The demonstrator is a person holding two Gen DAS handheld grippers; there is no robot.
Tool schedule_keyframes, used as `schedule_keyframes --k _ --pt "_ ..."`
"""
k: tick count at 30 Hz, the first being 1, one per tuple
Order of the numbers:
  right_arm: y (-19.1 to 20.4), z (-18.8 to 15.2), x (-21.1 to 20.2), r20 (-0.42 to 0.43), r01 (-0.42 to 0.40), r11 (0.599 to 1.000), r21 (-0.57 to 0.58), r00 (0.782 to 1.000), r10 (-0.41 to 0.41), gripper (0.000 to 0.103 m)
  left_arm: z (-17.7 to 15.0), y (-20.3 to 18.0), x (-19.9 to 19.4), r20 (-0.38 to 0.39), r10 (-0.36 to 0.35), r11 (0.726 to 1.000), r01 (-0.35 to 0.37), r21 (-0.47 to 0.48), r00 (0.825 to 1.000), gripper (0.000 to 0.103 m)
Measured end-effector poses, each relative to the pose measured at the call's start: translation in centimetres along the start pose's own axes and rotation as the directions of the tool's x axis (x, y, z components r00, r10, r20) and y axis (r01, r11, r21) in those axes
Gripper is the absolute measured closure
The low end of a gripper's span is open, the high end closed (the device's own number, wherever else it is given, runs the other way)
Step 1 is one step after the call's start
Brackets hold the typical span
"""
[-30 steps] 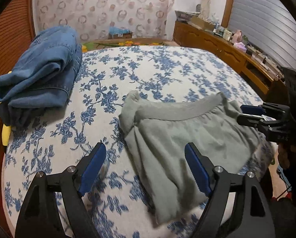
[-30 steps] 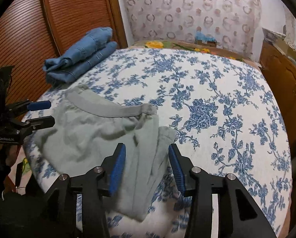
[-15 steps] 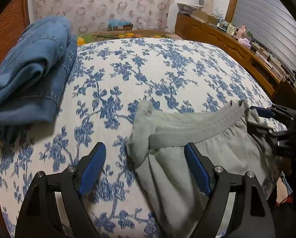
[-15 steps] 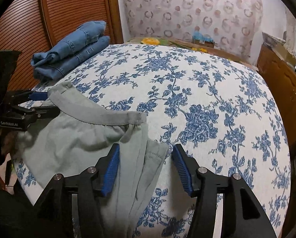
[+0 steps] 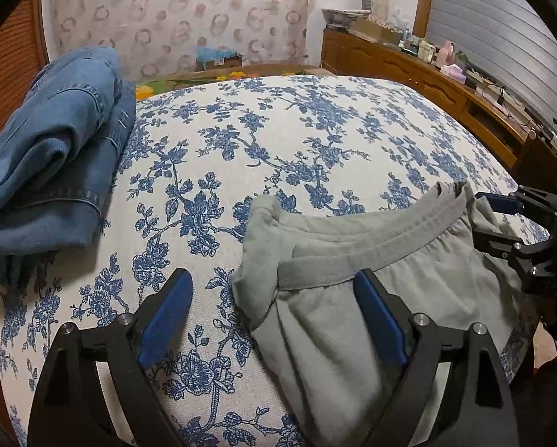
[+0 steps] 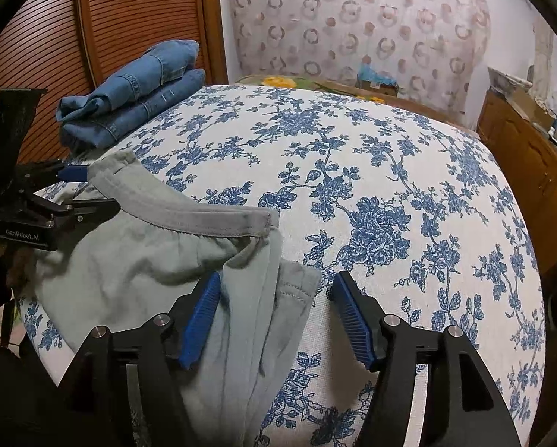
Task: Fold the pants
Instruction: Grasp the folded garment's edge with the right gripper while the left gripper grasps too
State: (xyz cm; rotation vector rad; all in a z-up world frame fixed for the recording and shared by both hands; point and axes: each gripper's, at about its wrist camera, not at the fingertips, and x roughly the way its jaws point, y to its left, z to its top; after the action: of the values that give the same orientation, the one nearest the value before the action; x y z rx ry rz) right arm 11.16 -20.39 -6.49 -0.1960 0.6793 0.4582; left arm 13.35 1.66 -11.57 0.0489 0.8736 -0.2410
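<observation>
where the bed (image 6: 409, 171) fills the room under a blue-flowered sheet, ringed wallpaper (image 5: 189, 18) behind, slatted wooden doors (image 6: 137, 18) at one side, cluttered sideboard (image 5: 420, 70) at the other. folded jeans (image 5: 54, 156) near the doors. grey pants (image 5: 353, 316) at the near edge, waistband up. left gripper (image 5: 274, 316) and right gripper (image 6: 276, 314): fingers opening astride the cloth, unclamped.

**Object count on the bed**

One bed (image 5: 315, 141) with a blue-flowered cover carries two garments: one pair of grey pants (image 5: 371, 298) at its near edge and one folded pair of blue jeans (image 5: 54, 156) at its far left corner. Two hand-held grippers appear: the left hand-held gripper (image 5: 274, 316) and the right hand-held gripper (image 6: 274, 316), each with two blue-padded fingers.
</observation>
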Motion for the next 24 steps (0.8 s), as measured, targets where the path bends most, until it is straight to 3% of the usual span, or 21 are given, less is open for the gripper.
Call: schedule_keyframes --k 7,16,22,24 --pt "-0.17 0.04 -0.62 -0.019 -0.026 1.000 0.016 0.999 0.026 0.038 0.06 0.13 -0.09 -0.004 -0.009 1.000 0.009 -0.014 1.000 0.014" --pt "0.37 0.29 -0.51 -0.017 -0.059 0.998 0.023 0.998 0.060 0.060 0.43 0.19 -0.37 0.008 -0.072 0.996 0.072 -0.051 0.997 0.032" --pt "0.70 0.53 -0.26 -0.016 -0.085 0.996 0.024 0.996 0.086 0.079 0.65 -0.13 -0.49 0.023 -0.105 0.993 0.106 -0.054 0.994 0.053" --pt "0.83 0.57 -0.16 -0.016 -0.094 0.995 0.021 0.995 0.094 0.086 0.73 -0.42 -0.71 0.032 -0.106 0.993 0.107 -0.047 0.994 0.064"
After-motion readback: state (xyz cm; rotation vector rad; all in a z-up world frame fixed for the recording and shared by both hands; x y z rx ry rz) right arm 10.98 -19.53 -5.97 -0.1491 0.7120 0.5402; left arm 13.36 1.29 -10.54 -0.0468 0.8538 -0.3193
